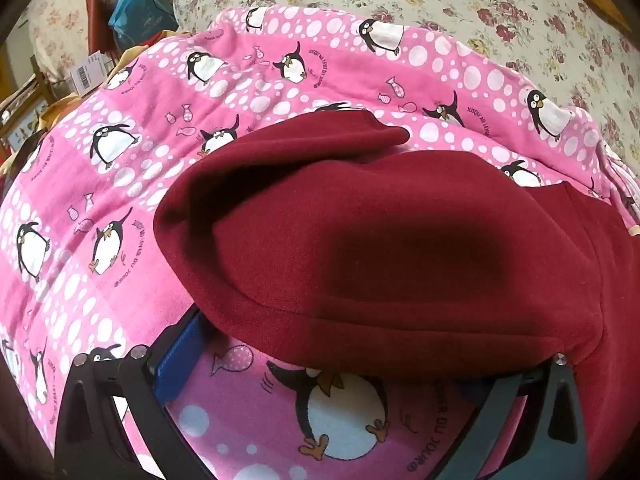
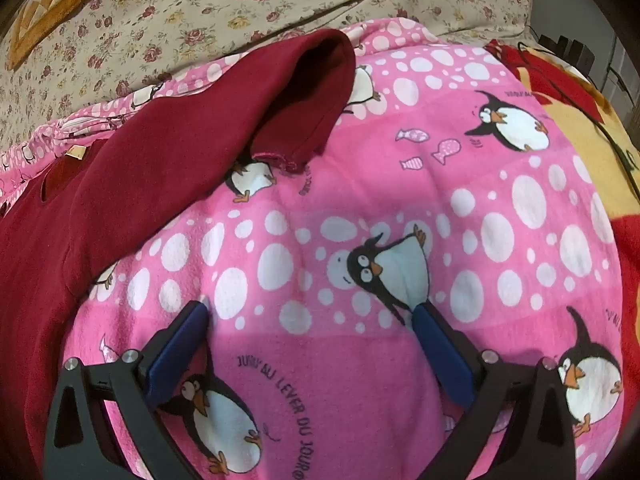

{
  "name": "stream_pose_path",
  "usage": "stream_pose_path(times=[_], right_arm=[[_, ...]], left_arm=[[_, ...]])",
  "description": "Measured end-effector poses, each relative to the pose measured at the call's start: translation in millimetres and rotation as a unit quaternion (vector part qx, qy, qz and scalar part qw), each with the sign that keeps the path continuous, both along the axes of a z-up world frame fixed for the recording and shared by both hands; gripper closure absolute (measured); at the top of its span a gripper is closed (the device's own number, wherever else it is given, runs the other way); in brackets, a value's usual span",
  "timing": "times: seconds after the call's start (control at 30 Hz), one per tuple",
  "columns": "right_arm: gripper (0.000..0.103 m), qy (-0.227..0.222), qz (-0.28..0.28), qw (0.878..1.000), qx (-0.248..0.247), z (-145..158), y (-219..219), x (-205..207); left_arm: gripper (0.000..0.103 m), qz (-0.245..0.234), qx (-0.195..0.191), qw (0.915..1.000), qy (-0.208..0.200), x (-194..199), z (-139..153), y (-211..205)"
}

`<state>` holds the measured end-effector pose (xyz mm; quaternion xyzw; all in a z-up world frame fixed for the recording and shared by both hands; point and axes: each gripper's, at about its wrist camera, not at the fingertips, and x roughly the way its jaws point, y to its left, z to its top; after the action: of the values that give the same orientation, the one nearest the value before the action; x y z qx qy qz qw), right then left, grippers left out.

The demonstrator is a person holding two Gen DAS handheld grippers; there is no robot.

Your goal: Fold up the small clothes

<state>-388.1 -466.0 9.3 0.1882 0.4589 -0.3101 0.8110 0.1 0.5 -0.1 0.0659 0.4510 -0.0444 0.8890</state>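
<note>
Two black gripper arms with blue pads fill the bottom of each wrist view. On the right gripper (image 2: 310,308), the jaws are spread wide, with only pink fleece between them; its blue fingertips (image 2: 196,314) seem to rest on or hover just above the penguin blanket (image 2: 400,184), and contact cannot be confirmed. This blanket is bright pink, printed with white dots, small fish and black-and-white penguins.

On the left gripper (image 1: 320,360), the jaws are also spread wide. A dark red garment (image 1: 400,240) drapes over the front of this gripper, hiding both fingertips, so whether the pads touch the cloth cannot be told. The garment lies on the blanket, its folded edge rounded toward the left of the left wrist view.

From the right wrist view, the same garment lies at the left of the blanket, one sleeve (image 2: 304,92) reaching up and rightward, its cuff turned down. A beige floral bedsheet (image 2: 180,20) lies beyond the blanket. A yellow and red blanket (image 2: 592,128) sits at the right edge.
</note>
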Motion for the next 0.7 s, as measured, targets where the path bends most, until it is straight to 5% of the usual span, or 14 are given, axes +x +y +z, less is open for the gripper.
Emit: stream_pose_path(times=[0.5, 0.7], right_arm=[[0.000, -0.001, 0.000, 1.000, -0.001, 0.1, 0.1, -0.1], [0.000, -0.001, -0.001, 1.000, -0.002, 0.2, 0.8, 1.2]], left_arm=[[0.015, 0.001, 0.003, 1.0000, 0.002, 1.5, 0.1, -0.9], [0.015, -0.019, 0.005, 0.9989, 0.043, 4.6, 0.7, 2.6]])
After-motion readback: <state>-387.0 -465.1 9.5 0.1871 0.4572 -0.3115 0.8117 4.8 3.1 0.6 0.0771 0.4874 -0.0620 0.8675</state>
